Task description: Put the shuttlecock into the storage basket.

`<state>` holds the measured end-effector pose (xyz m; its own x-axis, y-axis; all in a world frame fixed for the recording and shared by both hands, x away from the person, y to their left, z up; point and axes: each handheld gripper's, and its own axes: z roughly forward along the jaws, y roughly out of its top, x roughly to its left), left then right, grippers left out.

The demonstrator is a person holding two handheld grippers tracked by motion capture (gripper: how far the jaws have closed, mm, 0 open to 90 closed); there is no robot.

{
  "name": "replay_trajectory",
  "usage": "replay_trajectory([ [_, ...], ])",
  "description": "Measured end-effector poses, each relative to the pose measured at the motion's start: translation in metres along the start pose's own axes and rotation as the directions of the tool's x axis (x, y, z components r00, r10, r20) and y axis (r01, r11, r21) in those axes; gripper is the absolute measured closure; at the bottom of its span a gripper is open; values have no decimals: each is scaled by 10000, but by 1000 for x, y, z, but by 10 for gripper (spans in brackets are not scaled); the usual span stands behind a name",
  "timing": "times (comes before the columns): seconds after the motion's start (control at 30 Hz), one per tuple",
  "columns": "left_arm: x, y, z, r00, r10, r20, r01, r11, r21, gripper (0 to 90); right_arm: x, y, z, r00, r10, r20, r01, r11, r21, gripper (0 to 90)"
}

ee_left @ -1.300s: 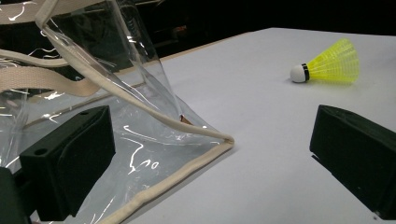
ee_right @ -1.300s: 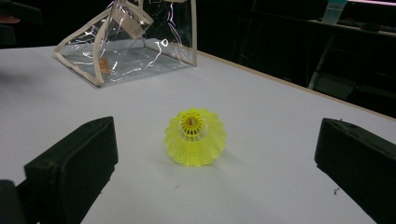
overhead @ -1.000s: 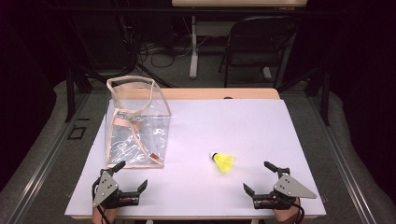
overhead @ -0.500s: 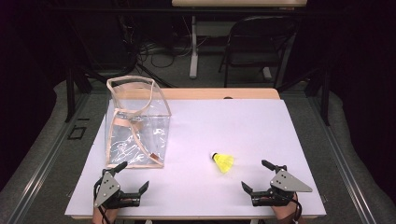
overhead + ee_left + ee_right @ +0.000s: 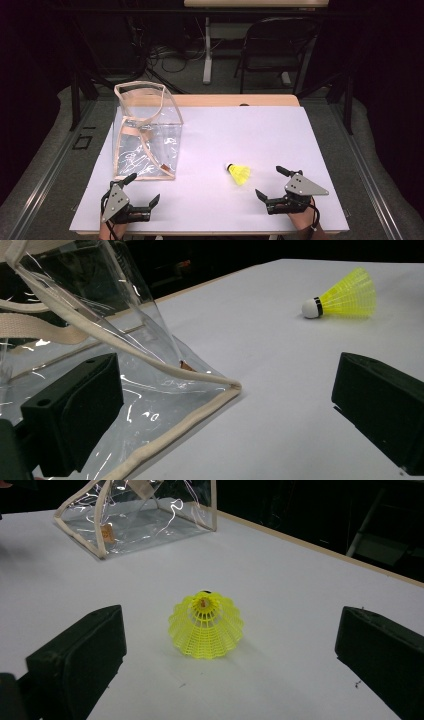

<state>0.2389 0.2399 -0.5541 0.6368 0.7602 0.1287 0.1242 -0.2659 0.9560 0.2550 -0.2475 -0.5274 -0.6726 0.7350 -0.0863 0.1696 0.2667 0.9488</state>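
A white worktop (image 5: 260,135) carries two things: a clear plastic tote bag (image 5: 146,135) with beige trim and straps, standing upright toward the left rear, and a yellow plastic shuttlecock (image 5: 239,172) lying on its side nearer the front, right of centre, its white cork tip pointing left toward the bag and well apart from it. The left tool (image 5: 142,189) sits at the front left edge of the worktop, just in front of the bag's near bottom edge, its jaws spread wide with nothing between them; in the left gripper view the bag's beige-piped bottom corner (image 5: 220,390) lies between and just beyond the two black jaws, with the shuttlecock (image 5: 345,297) farther off at upper right. The right tool (image 5: 270,182) rests at the front right, a grey three-cornered plate on top and a cable trailing from it, jaws likewise wide apart and empty. It sits just to the right of the shuttlecock without touching it. In the right gripper view the shuttlecock's (image 5: 206,625) open skirt faces the camera, lying on the worktop beyond the jaws and roughly midway across the gap, while the bag (image 5: 135,515) stands further back at upper left. Behind the worktop, a dark folding chair (image 5: 280,47) and loose cables are on the floor.
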Motion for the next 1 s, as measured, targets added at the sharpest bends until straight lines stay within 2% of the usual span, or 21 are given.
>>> replay_trajectory([
  [0.73,0,0,1,10000,73,29,-73,10000,7,0,-7,11,26,9984,16,-563,36,9957,929,0],
  [1.0,0,0,1,10000,97,-6,-97,9999,-26,0,-11,16,36,9976,9,-688,66,9941,1084,0],
])
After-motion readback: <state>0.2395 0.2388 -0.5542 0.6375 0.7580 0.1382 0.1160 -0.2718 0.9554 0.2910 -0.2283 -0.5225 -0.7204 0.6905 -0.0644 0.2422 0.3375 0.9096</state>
